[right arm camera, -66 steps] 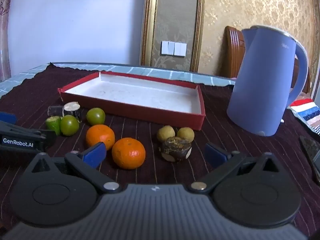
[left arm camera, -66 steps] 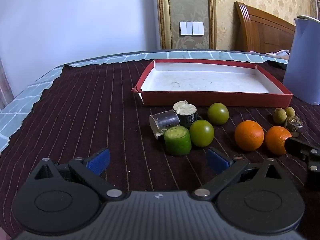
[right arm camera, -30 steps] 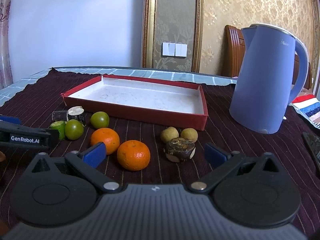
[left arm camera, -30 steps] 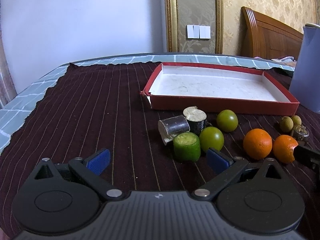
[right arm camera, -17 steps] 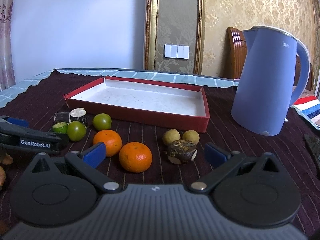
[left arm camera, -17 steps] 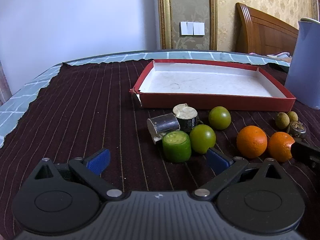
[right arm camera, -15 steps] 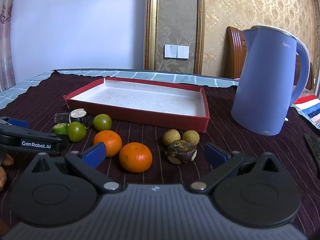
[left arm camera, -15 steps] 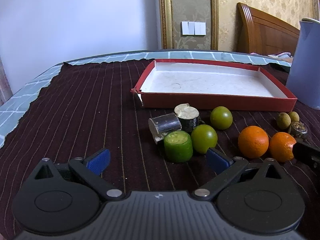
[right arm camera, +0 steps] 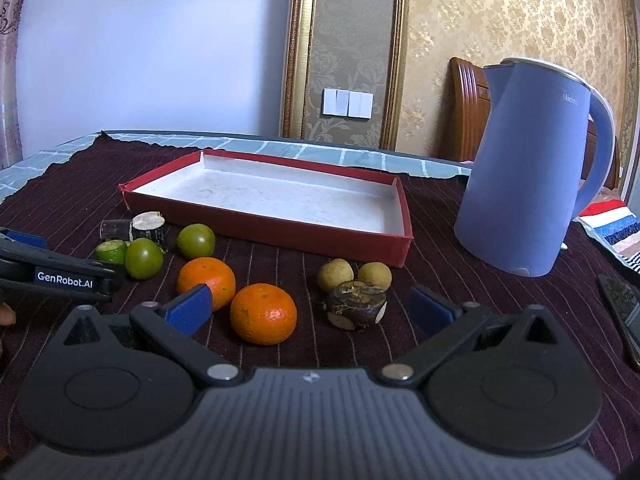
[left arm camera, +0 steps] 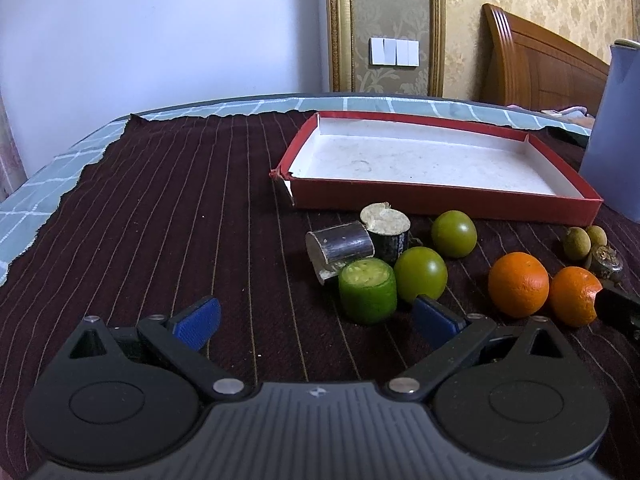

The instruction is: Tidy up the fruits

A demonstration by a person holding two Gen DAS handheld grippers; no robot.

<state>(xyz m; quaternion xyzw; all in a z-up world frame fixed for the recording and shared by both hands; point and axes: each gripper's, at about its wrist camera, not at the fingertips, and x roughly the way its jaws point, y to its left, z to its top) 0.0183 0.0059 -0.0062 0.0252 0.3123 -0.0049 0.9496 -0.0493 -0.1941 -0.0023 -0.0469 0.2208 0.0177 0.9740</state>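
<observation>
Your left gripper [left arm camera: 316, 318] is spread wide with nothing between its blue pads, held low over the dark striped cloth [left arm camera: 180, 208]. Just beyond its right pad sits a green cut piece [left arm camera: 367, 291] standing on end, touching a green round fruit [left arm camera: 420, 274]. Behind those lie two dark cut stubs, one on its side [left arm camera: 340, 244] and one upright [left arm camera: 386, 230], and a second green fruit [left arm camera: 454, 234] further back. Off to the right of the gripper are two oranges [left arm camera: 518, 284] side by side; the far one [left arm camera: 574, 296] is partly covered by the black tip of your other tool at the frame edge.

Your right gripper [right arm camera: 308, 308] is likewise wide open and holds nothing. The nearer orange [right arm camera: 264, 314] lies between its pads, just ahead of them, and the left pad overlaps the other orange [right arm camera: 206, 278]. A dark brown lumpy piece [right arm camera: 356, 304] sits just inside the right pad, with two small tan round fruits [right arm camera: 336, 276] touching behind it; what the brown piece is, you cannot tell.

The red tray [right arm camera: 404, 232] with a white floor lies beyond all the fruit, with nothing in it. A blue kettle [right arm camera: 528, 184] stands to its right, cut off in the left view. A dark flat object [right arm camera: 622, 304] at the right edge is too cropped to identify.
</observation>
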